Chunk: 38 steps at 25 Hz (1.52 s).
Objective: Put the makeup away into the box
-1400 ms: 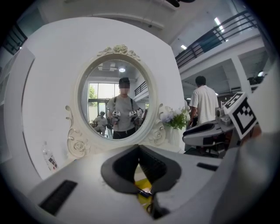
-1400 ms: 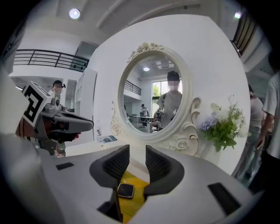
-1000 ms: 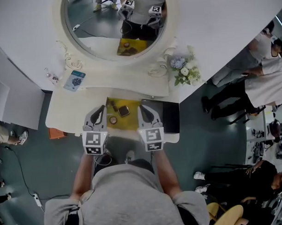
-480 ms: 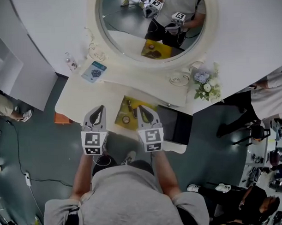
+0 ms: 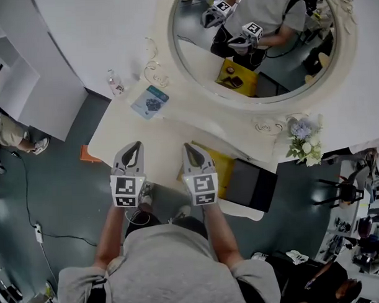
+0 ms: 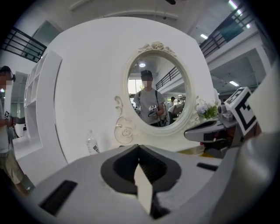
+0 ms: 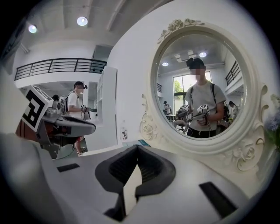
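Left gripper and right gripper, lower centre, jaws pressed together and empty. Yellow mat lies centre-right, its makeup hidden behind the right gripper; the dark box, presumably the target, sits just beside it. The jaws should be spread before descending on one item.

Left hand-held gripper, right hand-held gripper, over white table, seemingly yellow box

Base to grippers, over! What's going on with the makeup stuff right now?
Left gripper shut, empty. Right gripper shut, empty. Yellow tray partly hidden behind right gripper, black box beside it. Nothing seen in the way.
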Each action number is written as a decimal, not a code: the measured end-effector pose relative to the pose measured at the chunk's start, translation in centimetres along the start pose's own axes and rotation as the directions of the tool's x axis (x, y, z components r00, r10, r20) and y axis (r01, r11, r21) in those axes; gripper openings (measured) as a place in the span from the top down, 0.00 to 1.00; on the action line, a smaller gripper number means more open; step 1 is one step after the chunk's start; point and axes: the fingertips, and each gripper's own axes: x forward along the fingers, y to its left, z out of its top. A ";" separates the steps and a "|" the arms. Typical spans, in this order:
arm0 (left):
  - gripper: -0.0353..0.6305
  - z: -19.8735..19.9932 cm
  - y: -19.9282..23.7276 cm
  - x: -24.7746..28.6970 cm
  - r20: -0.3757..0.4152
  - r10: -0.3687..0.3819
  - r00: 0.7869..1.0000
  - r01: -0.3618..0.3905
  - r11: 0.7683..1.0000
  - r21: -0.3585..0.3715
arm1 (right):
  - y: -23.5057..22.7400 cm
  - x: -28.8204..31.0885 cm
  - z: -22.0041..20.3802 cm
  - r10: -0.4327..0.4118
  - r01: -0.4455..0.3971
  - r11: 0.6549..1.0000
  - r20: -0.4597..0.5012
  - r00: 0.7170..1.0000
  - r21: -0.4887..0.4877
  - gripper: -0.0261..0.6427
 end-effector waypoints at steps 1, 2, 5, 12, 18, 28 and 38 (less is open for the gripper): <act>0.94 -0.3 0.8 0.6 -0.008 -0.010 1.000 0.010 1.000 -0.002 | 0.4 1.0 -0.1 -0.002 0.002 1.000 -0.010 1.000 0.007 0.94; 0.94 -0.6 1.6 1.3 -0.014 -0.023 1.000 0.023 1.000 -0.003 | 0.7 2.0 -0.3 -0.007 0.007 1.000 -0.020 1.000 0.014 0.94; 0.94 -1.6 3.5 3.6 -0.033 -0.066 0.997 0.066 0.998 0.012 | 1.3 4.7 -0.9 -0.026 0.028 0.999 -0.052 0.998 0.032 0.94; 0.86 -6.7 5.2 9.7 -0.199 -0.192 0.961 0.234 0.948 0.214 | 1.2 8.9 -3.5 -0.112 0.125 0.988 -0.131 0.985 0.095 0.94; 0.64 -10.3 5.1 14.0 -0.324 -0.245 0.914 0.379 0.802 0.461 | 0.4 9.6 -5.3 -0.206 0.234 0.961 -0.181 0.962 0.148 0.94; 0.62 -13.0 4.7 17.8 -0.376 -0.261 0.889 0.441 0.710 0.549 | -1.3 8.1 -7.6 -0.319 0.367 0.909 -0.238 0.917 0.198 0.94; 0.87 -12.2 4.9 18.4 -0.375 -0.242 0.895 0.426 0.715 0.554 | -2.5 6.3 -7.8 -0.355 0.407 0.884 -0.235 0.905 0.230 0.94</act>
